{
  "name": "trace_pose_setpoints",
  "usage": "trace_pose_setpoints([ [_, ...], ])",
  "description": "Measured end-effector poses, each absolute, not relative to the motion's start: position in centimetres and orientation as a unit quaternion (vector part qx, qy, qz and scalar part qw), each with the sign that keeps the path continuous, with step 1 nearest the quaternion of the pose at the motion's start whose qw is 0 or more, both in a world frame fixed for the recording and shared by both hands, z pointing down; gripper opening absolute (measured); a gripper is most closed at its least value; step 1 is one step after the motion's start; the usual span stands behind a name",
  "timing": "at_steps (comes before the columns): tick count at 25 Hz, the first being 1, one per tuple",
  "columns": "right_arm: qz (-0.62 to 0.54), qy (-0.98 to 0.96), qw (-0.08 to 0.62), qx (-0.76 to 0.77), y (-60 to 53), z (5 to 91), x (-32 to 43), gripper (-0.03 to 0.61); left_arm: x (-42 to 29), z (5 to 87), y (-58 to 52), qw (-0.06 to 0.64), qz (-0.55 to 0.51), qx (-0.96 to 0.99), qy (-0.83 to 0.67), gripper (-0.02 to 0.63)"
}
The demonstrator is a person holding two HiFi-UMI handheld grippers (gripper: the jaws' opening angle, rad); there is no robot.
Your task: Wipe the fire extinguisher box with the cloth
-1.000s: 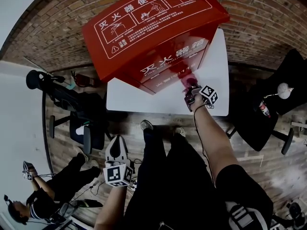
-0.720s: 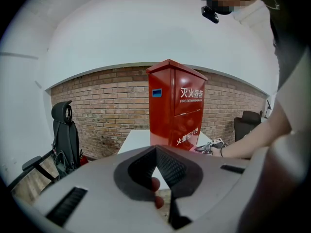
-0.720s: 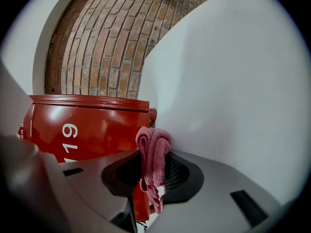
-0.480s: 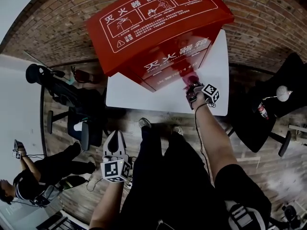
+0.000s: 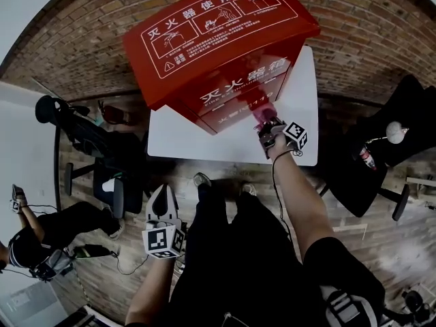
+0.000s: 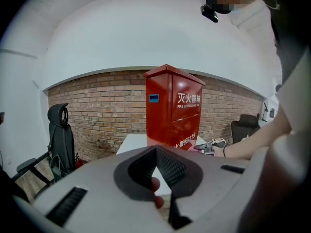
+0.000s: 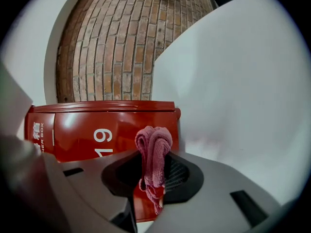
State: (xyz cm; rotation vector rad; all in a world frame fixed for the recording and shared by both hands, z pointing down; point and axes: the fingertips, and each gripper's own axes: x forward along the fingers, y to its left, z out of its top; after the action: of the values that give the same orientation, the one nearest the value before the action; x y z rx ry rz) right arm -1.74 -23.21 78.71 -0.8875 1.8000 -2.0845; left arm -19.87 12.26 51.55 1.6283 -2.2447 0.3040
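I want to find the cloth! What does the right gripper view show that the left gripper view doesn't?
Only the right gripper view looks straight at the right gripper, its jaws pinching the pink cloth. Only the left gripper view shows a black chair and the left gripper, shut with nothing in it. Both show the red fire extinguisher box, the white table and the brick wall.

White table [image 5: 178, 140], brick wall [image 5: 371, 39], black chair [image 5: 80, 127]
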Motion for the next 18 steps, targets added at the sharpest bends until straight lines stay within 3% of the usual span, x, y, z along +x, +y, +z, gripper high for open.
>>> trace_pose_setpoints([
  [18, -0.713, 0.630, 0.147, -0.272, -23.4, 73.1, -1.9, 0.106, -19.0, 50.4, 11.4, 0.163, 0.100, 0.591, -0.784, 0.028],
])
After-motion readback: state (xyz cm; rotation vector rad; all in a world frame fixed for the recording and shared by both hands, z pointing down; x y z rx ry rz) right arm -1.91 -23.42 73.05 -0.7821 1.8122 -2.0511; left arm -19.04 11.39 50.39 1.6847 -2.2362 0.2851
